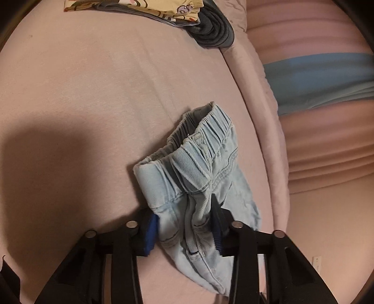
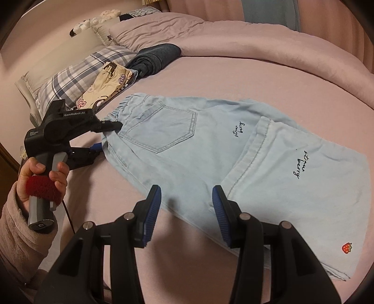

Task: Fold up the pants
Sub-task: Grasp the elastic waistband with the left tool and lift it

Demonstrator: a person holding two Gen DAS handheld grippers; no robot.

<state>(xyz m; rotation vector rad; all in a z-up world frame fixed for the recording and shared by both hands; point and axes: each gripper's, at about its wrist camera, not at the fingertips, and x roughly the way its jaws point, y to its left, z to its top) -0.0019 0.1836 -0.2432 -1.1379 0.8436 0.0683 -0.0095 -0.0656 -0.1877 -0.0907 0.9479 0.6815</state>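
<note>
Around me on the pink bed point(image 2: 233, 70): a plaid pillow point(image 2: 70, 77) at the head, a folded cream garment point(image 2: 105, 84) with cartoon prints beside it, and a folded dark grey garment point(image 2: 154, 58) just past that. A rumpled pink duvet point(image 2: 257, 39) runs along the far edge. Soft toys point(image 2: 100, 18) sit behind the pillows, too small to make out. Nothing lies between me and the pants.

The pants point(image 2: 187, 140) are pale blue denim, spread flat on the bed with the back pocket up and one leg folded over the other – both legs carry dark script lettering, and a small red strawberry point(image 2: 347, 247) marks the near hem.

My left hand-held gripper point(image 1: 184, 226) has the waistband end bunched between its blue pads point(image 1: 150, 233), and the pads are pressing the cloth; the elastic waist stands up just ahead of it. From the right wrist view I see the same left hand-held gripper at the waist corner, my hand point(image 2: 39, 177) round its grey handle, with a red fuzzy band there and a pink sleeve point(image 2: 21, 238) behind.

My right hand-held gripper point(image 2: 187, 205) sits half-open over the near edge of the pants, at about the middle of the legs – its pads are apart and I cannot tell whether they touch the cloth; nothing is gripped.

The pants' hem corner is cut off behind my right finger, and the left view shows only the waist end
</note>
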